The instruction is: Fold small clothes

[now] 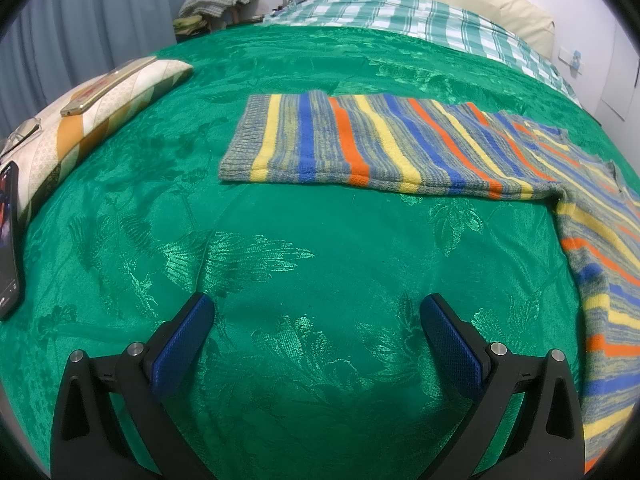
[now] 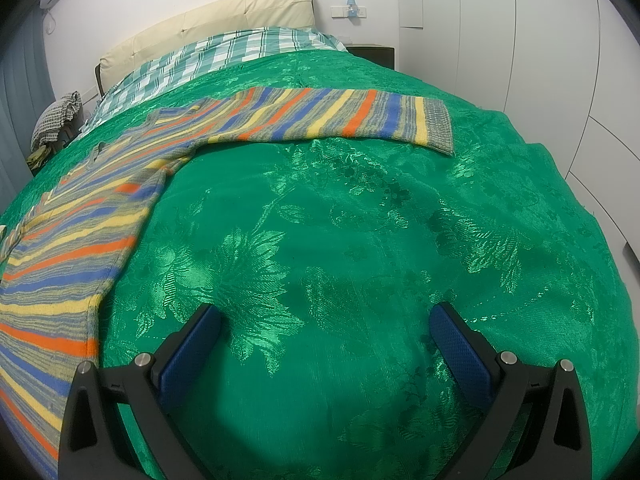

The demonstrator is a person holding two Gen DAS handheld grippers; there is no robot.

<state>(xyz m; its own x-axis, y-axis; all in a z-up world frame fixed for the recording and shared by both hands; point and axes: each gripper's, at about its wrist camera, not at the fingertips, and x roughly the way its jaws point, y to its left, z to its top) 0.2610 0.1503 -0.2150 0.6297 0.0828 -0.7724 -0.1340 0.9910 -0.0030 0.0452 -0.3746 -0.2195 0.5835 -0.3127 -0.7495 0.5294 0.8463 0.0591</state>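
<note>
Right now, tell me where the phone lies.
In the left wrist view the phone lies at the far left edge on the green bedspread, beside the patterned pillow.

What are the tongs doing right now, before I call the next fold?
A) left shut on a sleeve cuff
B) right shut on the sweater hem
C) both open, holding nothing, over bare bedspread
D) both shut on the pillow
C: the left tongs and right tongs both stand wide open over the green bedspread, and the striped sweater lies flat beyond them, sleeves spread, untouched.
</note>
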